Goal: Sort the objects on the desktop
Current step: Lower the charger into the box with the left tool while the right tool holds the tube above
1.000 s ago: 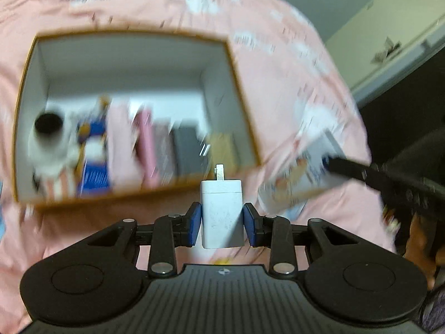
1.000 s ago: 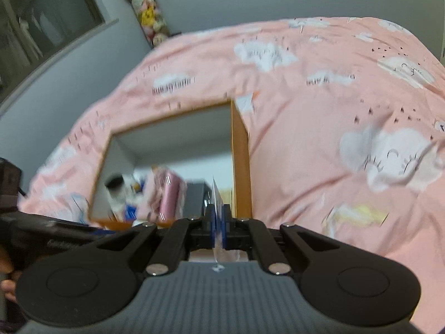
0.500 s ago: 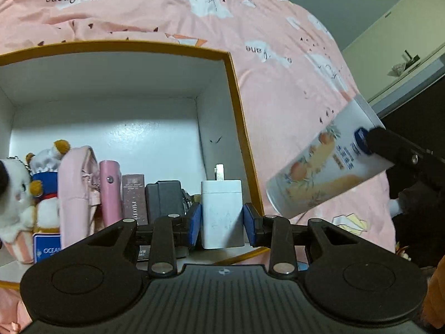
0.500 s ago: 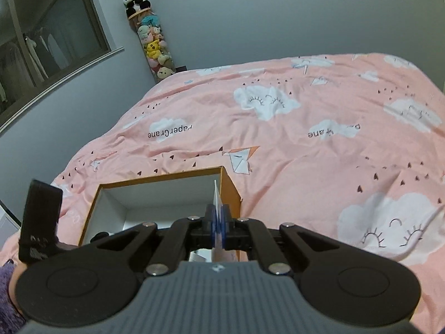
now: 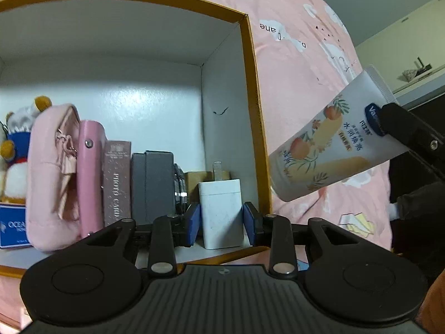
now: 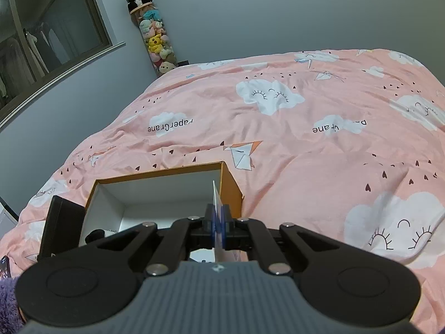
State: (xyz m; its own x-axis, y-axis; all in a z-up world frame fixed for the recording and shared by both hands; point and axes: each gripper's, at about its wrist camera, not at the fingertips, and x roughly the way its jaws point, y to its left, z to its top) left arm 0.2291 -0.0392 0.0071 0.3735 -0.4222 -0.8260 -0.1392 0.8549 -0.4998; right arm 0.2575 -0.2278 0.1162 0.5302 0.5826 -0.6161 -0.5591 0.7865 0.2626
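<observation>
Blue pads of the left gripper [image 5: 221, 220] clamp a white rectangular wall charger [image 5: 221, 213], prongs pointing up, inside the right end of an open white cardboard box with an orange rim [image 5: 251, 64], close to its right wall. Beside the charger stand a grey case [image 5: 152, 183], a mauve slim box [image 5: 117, 181], a pink pouch [image 5: 52, 178] and a plush toy [image 5: 15, 144]. The right gripper [image 6: 218, 224] is closed on the flat crimped end of a white lotion tube printed with peaches [image 5: 328, 147], held in the air just outside the box over the pink cloud-print bedcover [image 6: 319, 144].
</observation>
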